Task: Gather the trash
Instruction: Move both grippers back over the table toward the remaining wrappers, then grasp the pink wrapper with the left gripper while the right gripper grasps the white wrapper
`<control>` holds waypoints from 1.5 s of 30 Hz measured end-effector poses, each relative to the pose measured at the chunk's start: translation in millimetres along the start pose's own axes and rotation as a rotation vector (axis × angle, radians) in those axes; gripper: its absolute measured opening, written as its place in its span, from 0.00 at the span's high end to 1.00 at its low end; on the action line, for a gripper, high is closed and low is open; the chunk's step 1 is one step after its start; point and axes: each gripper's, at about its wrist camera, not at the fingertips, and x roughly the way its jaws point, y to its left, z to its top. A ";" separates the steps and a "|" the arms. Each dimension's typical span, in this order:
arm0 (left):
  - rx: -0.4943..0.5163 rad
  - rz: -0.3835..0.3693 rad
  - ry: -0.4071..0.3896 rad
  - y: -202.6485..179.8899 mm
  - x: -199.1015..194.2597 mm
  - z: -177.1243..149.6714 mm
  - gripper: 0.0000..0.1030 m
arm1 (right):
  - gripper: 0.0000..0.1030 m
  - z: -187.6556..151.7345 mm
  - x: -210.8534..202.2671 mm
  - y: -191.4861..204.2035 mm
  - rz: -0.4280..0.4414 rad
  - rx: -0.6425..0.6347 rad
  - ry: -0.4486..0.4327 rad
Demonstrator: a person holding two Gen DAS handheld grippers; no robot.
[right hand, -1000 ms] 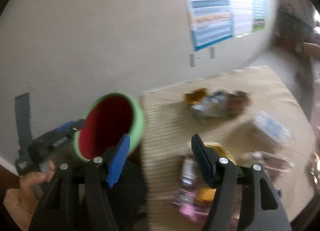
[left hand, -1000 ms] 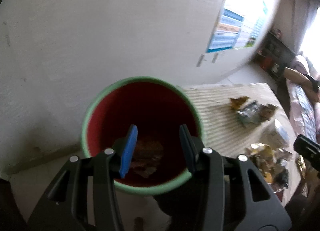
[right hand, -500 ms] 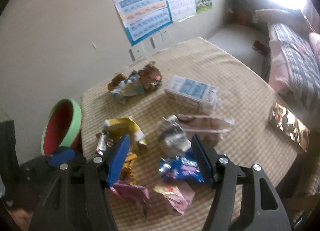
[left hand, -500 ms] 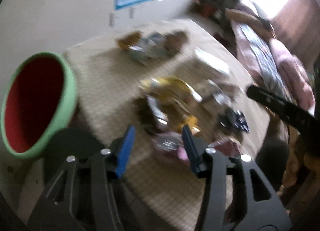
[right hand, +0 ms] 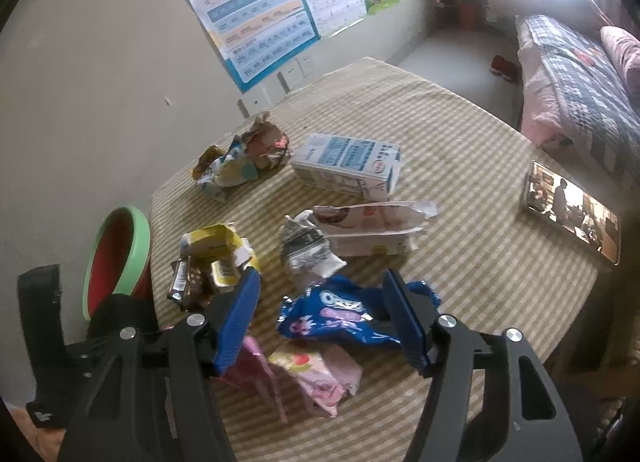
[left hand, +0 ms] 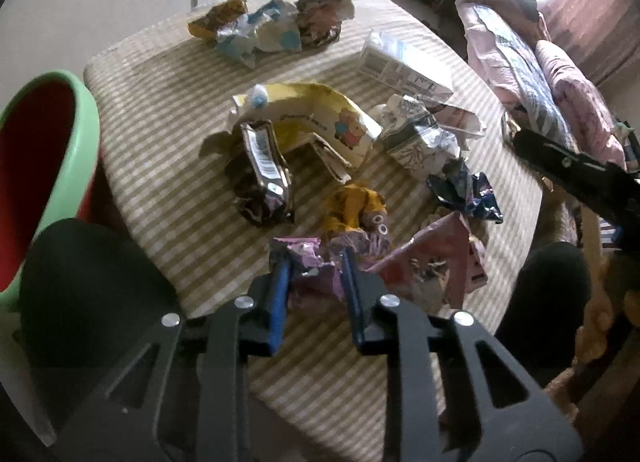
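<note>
On the round table with the beige striped cloth (right hand: pixel 460 133) we see the trash spread out, and we place everything by that table. Off its left edge stands the round bin with the green rim and red inside (left hand: pixel 44 165), close against the cloth. Just in from that edge lies a crumpled brown foil wrapper (left hand: pixel 262 173), and beside it, toward the middle, a torn yellow-and-white carton with cartoon bears (left hand: pixel 316 121). At the near edge our left gripper (left hand: pixel 314 266) is closing its jaws around a crumpled pink-and-silver foil wrapper (left hand: pixel 316 258), which sits between the blue pads; whether they already press it we cannot tell. Right of it, still near that edge, our right gripper (right hand: pixel 320 294) hovers with its jaws spread wide over a crumpled blue foil snack bag (right hand: pixel 336 314), not touching it. Toward the far side lies a white-and-blue milk carton (right hand: pixel 348 165) on its side. At the right edge rests a phone with a lit screen (right hand: pixel 572 211).
</note>
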 end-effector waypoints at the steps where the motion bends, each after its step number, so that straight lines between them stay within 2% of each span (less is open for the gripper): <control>1: 0.009 0.007 -0.009 0.8 -3.0 -0.1 0.76 | 0.40 0.0 -0.4 -1.7 -0.002 0.002 0.000; 5: 0.000 0.063 -0.025 15.6 -7.2 3.7 0.74 | 0.40 -1.0 2.2 -8.7 -0.008 0.020 0.018; 11: -0.027 0.057 -0.031 25.8 -7.5 2.2 0.72 | 0.40 -5.3 8.1 -8.6 -0.012 -0.005 0.054; 15: -0.022 0.038 -0.034 26.5 -8.6 -0.1 0.76 | 0.40 0.4 22.0 0.7 -0.033 -0.053 0.074; 20: -0.033 0.035 -0.077 28.5 -19.3 -0.8 0.76 | 0.40 8.4 53.2 19.6 -0.055 -0.163 0.123; 26: -0.007 0.050 -0.137 23.1 -33.5 -0.4 0.76 | 0.42 10.1 80.3 20.2 -0.054 -0.177 0.184; 31: 0.003 0.045 -0.130 20.1 -29.4 -0.1 0.76 | 0.56 9.4 90.8 20.3 -0.051 -0.172 0.204; 32: 0.001 0.044 -0.127 20.6 -28.2 -0.5 0.76 | 0.56 9.1 92.0 20.1 -0.047 -0.170 0.207; 45: 0.003 0.049 -0.129 19.4 -28.2 0.5 0.76 | 0.62 11.9 47.4 23.2 0.016 -0.122 0.072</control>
